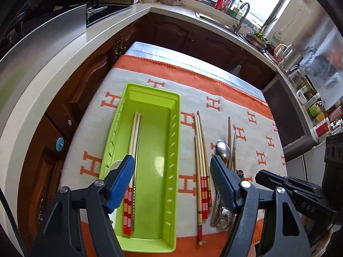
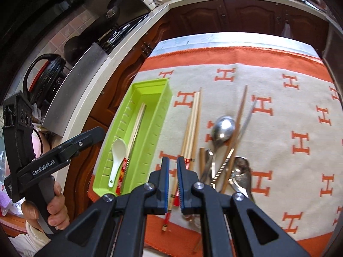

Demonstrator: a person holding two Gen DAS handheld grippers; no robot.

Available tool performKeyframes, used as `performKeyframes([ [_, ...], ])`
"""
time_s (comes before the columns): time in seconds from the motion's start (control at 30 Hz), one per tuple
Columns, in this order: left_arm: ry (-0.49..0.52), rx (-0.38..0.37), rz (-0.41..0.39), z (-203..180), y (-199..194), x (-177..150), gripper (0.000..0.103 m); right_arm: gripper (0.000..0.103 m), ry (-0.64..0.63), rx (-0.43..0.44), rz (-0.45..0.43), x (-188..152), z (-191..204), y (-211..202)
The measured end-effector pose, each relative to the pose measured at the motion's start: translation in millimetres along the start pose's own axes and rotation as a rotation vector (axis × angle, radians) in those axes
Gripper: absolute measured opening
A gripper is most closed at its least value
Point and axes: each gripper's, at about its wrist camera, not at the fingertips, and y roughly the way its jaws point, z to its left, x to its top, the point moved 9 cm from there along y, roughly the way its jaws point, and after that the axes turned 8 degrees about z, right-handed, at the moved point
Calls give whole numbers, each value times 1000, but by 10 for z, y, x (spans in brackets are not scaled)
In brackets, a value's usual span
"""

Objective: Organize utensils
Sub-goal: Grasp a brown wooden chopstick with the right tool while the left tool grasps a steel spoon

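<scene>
A green tray (image 1: 148, 98) is set on the left of the cloth-covered surface (image 2: 268, 85); a few chopsticks (image 1: 134, 141) and a white spoon (image 2: 116, 158) are laid inside it. More chopsticks (image 1: 200, 150) and metal spoons (image 2: 223, 128) are spread just right of the tray. The left tool (image 1: 172, 169) is held spread and empty above the tray. The right tool (image 2: 173, 167) is nearly pressed together, with nothing pinched.
</scene>
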Motion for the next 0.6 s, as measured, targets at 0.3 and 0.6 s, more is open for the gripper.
performKeyframes([
  [0.3, 83, -35, 66, -505, 302, -85, 58, 8, 96, -10, -36, -17, -470, -146],
  [0.6, 127, -48, 159, -799, 776, -212, 35, 8, 156, 21, 31, -122, -804, 129],
])
